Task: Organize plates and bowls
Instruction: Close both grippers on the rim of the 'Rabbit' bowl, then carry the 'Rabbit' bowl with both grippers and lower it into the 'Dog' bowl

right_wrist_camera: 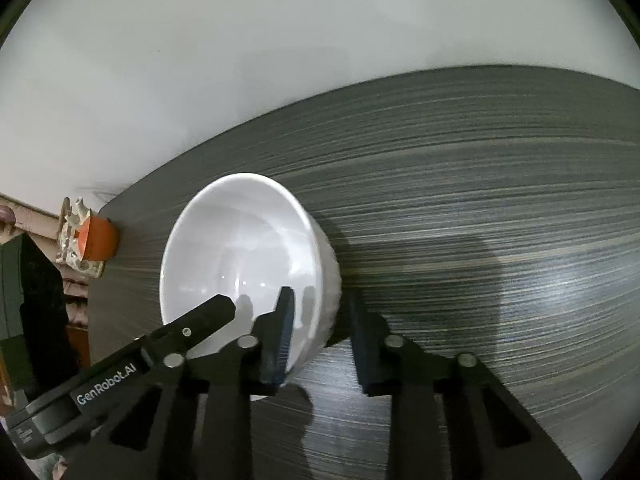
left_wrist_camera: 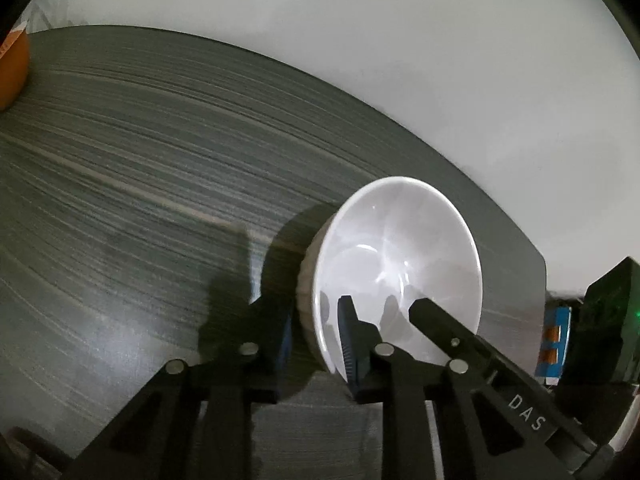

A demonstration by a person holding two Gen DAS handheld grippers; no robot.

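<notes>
Black left claw (left_wrist_camera: 316,336) and right claw (right_wrist_camera: 320,332), silver screws, seemingly blue-padded fingers.

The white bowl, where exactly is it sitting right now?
The white bowl rests on the dark wood-grain table, between the two grippers, each with one finger inside the rim and one outside. In the right wrist view an orange container stands beyond it at the table's left edge.

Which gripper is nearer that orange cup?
Left. Both straddle the rim of the white bowl; the left gripper sits toward the orange cup, the right gripper on the far side.

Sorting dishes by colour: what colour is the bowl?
White, inside and out: the bowl shows best in the right wrist view.
</notes>
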